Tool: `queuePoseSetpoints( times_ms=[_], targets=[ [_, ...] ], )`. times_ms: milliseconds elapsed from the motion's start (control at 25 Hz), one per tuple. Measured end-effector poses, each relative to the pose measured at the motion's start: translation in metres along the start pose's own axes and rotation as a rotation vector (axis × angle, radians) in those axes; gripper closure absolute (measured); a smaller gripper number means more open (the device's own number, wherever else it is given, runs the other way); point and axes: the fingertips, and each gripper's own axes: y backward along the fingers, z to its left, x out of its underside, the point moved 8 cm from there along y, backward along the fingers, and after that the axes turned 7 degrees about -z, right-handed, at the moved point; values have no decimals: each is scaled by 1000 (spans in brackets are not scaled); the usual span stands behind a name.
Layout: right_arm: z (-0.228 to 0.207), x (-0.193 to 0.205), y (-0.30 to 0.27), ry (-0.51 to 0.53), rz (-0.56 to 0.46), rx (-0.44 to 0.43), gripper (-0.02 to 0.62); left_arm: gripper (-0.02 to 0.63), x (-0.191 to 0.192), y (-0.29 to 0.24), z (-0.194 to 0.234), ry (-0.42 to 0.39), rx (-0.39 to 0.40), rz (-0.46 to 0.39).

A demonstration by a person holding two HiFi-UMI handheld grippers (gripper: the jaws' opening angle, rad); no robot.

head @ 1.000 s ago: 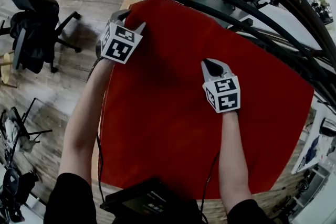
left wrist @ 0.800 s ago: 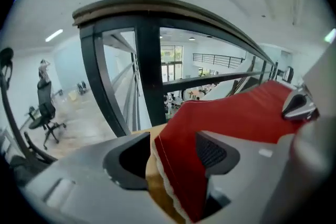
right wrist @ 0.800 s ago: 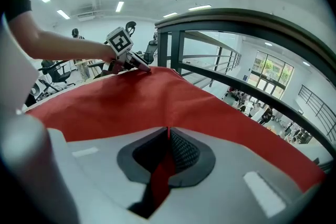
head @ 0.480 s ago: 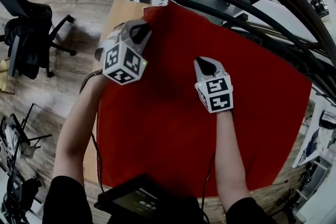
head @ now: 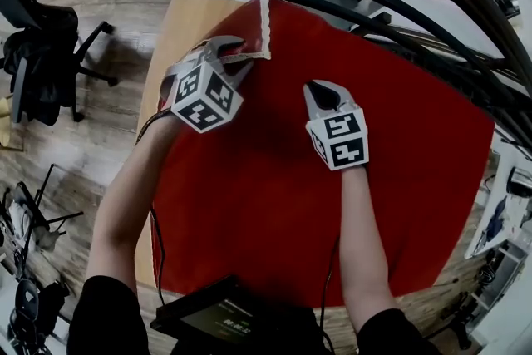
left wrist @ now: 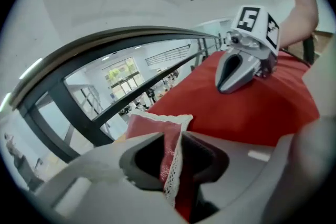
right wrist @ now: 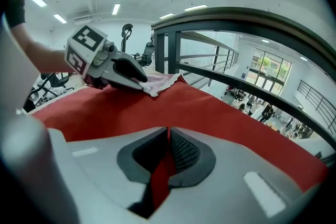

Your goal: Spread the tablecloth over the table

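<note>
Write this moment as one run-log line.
left tool: jaws just opening, tablecloth corner between them | right tool: shut on tablecloth | table: far-left corner uncovered

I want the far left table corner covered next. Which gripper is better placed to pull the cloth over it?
Probably left. The left gripper has the tablecloth's lace-edged corner between its jaws, which have just been opening, beside the bare table. The right gripper is shut on a mid-cloth fold.

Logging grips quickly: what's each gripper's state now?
Left gripper: open, jaws just opened further; tablecloth corner loose between them.
Right gripper: shut on tablecloth fold.
</note>
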Motion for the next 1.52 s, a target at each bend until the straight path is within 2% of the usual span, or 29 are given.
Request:
queuePoseSetpoints(
  times_ms=[40,80,160,200,320,360,400,440,520,560,600,640,680,760,800,840,960,1080,1200,1360,1520],
  targets=[
    [-1,0,1,-6,0,-1,574,564,3,-1,6,54,7,6],
    [-1,0,1,-11,-2,-2,574,595,6,-1,13,112,15,10],
    [-2,-1,2,-16,-9,-4,574,599,12,2,31,184,2,11],
    [-2,-1,1,-15,-12,-6,574,600,13,5,45,184,-39,8],
    [-2,1,1,4,7,-9,574,590,23,14,112,144,-267,13],
    [-1,1,2,12,14,-5,574,531,29,15,136,154,-343,29],
    [-1,3,2,18,18,-1,574,405,36,18,157,175,-407,49],
    [0,3,2,24,18,1,574,330,40,23,173,195,-465,65],
    [1,3,1,29,16,-3,574,327,39,41,186,218,-535,56],
    [1,2,0,29,17,-6,574,330,35,49,182,237,-520,34],
    [0,2,0,30,17,-9,574,331,30,54,172,268,-470,11],
    [0,2,-1,29,16,-11,574,362,26,55,155,305,-393,-4],
    [0,1,-1,25,8,-14,574,432,24,53,135,343,-306,-12],
    [-1,-2,8,-9,-30,-9,575,502,21,45,90,401,-167,-15],
    [-2,-4,16,-30,-54,7,577,596,19,41,71,415,-129,-9],
    [-4,-4,25,-42,-68,33,582,598,18,38,53,420,-104,6],
    [-11,21,55,-40,1,138,586,600,23,32,15,425,-73,87],
    [-11,55,71,-85,78,187,586,598,30,28,2,403,-113,107],
    [-13,57,70,-126,57,207,586,598,29,27,9,398,-103,95],
    [-18,50,61,-191,50,190,586,598,32,27,23,441,-70,99],
    [-17,41,51,-181,49,219,586,598,32,20,43,437,-53,93]
  ],
)
